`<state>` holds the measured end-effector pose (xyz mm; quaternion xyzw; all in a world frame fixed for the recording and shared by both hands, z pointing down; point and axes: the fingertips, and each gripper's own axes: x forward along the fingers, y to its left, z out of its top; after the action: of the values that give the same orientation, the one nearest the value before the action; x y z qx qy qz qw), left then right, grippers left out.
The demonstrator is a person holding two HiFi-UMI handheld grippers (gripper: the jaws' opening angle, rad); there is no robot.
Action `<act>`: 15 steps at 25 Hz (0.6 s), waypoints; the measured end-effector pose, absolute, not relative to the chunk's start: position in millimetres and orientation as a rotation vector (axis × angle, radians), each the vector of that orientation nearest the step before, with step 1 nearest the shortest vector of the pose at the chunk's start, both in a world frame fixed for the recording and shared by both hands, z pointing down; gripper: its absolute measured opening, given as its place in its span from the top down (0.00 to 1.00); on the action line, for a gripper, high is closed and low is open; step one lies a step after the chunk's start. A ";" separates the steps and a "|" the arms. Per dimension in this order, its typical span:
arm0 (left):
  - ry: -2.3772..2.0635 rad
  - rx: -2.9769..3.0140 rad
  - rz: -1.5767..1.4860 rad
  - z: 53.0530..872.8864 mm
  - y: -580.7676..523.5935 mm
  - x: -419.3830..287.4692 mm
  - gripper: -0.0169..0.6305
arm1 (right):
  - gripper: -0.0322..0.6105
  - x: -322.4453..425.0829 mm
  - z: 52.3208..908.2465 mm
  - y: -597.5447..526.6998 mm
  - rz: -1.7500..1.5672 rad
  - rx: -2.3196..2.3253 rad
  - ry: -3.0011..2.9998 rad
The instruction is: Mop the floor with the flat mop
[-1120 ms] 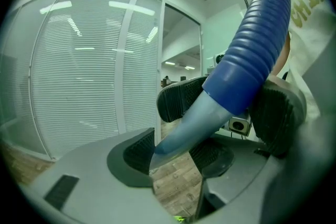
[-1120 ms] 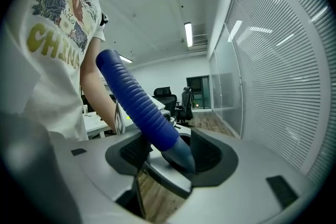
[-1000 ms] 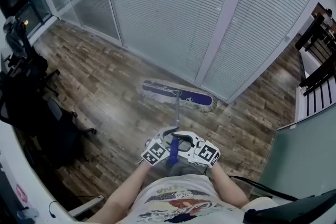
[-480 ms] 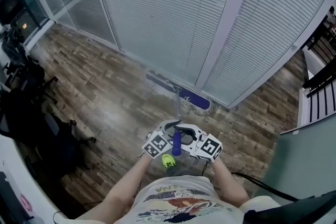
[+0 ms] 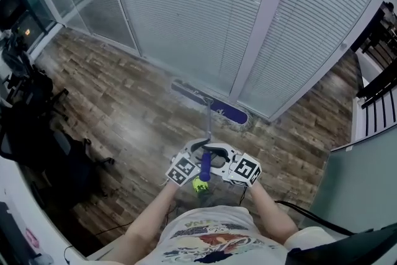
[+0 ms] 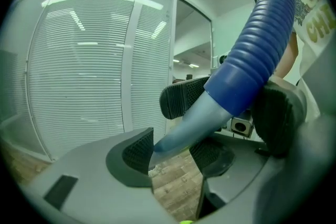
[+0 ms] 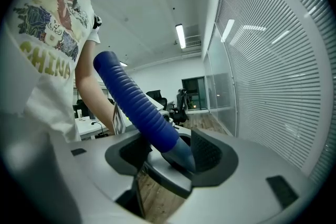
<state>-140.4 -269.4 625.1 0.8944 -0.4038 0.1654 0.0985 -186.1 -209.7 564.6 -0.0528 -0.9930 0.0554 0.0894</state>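
The flat mop's purple head (image 5: 211,104) lies on the wood floor at the foot of the blind-covered glass wall. Its thin pole (image 5: 208,127) runs back to the ribbed blue grip (image 5: 205,166) in front of my chest. My left gripper (image 5: 193,158) and right gripper (image 5: 222,161) face each other, both shut on the handle. In the left gripper view the grey taper below the blue grip (image 6: 258,52) sits between the left gripper's (image 6: 173,152) pads. In the right gripper view the blue grip (image 7: 137,108) passes through the right gripper (image 7: 170,157).
Blinds behind glass (image 5: 198,15) with a pale post (image 5: 260,22) close off the far side. Black office chairs (image 5: 34,133) crowd the left. Dark railings (image 5: 377,71) stand at the right. A small yellow-green object (image 5: 198,184) shows just below the grippers.
The mop head has slid forward and now lies tight against the base of the glass wall, slightly turned. Both grippers have kept their hold on the handle.
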 end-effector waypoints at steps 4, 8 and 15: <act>-1.211 2.634 0.491 628.2 -221.3 -127.3 0.69 | 0.60 -172.3 567.9 -161.1 0.171 -0.166 -2.943; -1.237 2.610 0.491 635.8 -148.4 -113.7 0.69 | 0.60 -157.2 575.3 -87.6 0.177 -0.200 -2.939; -1.316 2.539 0.446 641.1 -19.1 -87.7 0.69 | 0.59 -127.6 580.1 43.2 0.206 -0.295 -2.931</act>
<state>-87.7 -19.1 641.1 0.8705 -0.4513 0.1530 0.1230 -127.6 43.2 580.1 -0.0996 -0.9881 0.0696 0.0942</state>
